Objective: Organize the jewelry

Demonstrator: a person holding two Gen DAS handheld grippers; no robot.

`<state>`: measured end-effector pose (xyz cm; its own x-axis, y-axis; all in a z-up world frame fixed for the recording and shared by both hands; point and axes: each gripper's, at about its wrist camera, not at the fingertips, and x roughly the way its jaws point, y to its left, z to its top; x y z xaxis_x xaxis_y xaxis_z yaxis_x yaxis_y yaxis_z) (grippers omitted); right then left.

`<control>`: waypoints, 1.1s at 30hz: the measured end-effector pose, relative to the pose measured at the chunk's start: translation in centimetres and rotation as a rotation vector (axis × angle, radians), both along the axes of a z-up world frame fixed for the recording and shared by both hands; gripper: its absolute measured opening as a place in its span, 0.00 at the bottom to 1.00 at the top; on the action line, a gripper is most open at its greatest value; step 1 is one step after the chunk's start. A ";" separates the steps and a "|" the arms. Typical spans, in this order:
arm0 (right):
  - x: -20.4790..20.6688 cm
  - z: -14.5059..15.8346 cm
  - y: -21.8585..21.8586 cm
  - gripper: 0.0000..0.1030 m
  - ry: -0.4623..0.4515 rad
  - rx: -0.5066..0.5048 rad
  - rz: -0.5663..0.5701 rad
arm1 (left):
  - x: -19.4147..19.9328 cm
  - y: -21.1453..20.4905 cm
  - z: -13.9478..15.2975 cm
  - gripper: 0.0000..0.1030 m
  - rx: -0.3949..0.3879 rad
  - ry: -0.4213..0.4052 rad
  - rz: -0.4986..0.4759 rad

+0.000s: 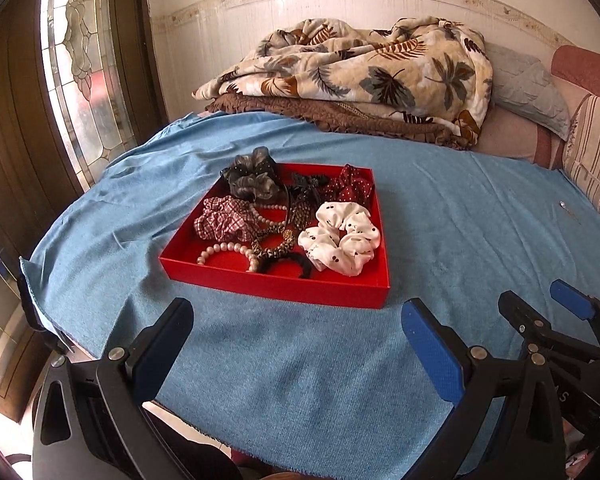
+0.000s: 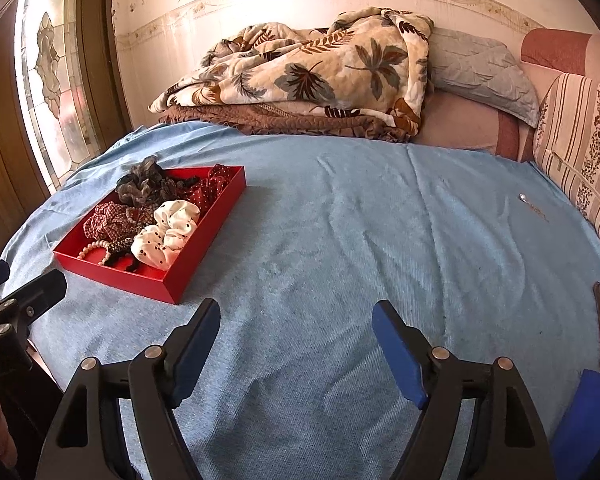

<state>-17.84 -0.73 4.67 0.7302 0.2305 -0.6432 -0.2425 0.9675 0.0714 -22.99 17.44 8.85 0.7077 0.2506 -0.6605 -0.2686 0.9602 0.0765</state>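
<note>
A red tray [image 1: 276,286] holding hair ties and bracelets sits on a blue cloth [image 1: 460,216] spread over a bed, with 2 hand-held grippers poised at the near edge. The left gripper [image 1: 298,320] hangs just short of the tray's near wall, its blue-padded fingers [image 1: 432,344] spread wide and holding nothing. The right gripper [image 2: 296,322] hovers over bare cloth to the right of the tray [image 2: 156,280], its jaws likewise wide apart and empty; it also shows at the lower right edge of the left wrist view.

Inside the tray, a white scrunchie [image 1: 342,236] with dark spots fills the near right corner. A red checked scrunchie [image 1: 222,220] lies at the left, a grey scrunchie [image 1: 252,178] rises over the far left rim, and a dark red dotted scrunchie [image 1: 350,186] occupies the far right corner. A pearl bracelet [image 1: 228,252] lies near the front wall, touching a black hair tie [image 1: 288,264]. A second string of pearls [image 1: 266,214] sits toward the middle beside a leopard-print band [image 1: 276,248].

Well apart from the tray, a small shiny trinket [image 2: 523,197] lies on the cloth at the right. A leaf-print blanket [image 1: 360,68] is heaped against the far wall, next to a grey pillow [image 2: 480,68]. A stained-glass window [image 1: 76,40] lights the scene from the left.
</note>
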 end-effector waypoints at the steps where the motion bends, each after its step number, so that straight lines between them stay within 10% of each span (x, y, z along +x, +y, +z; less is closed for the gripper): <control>1: 0.0 -0.1 0.0 0.80 0.001 -0.002 0.000 | 0.1 0.0 -0.1 1.00 0.000 0.004 -0.001; 33: 0.0 -0.4 0.0 0.81 -0.010 -0.025 0.003 | 0.5 0.3 -1.6 1.00 -0.006 0.064 0.009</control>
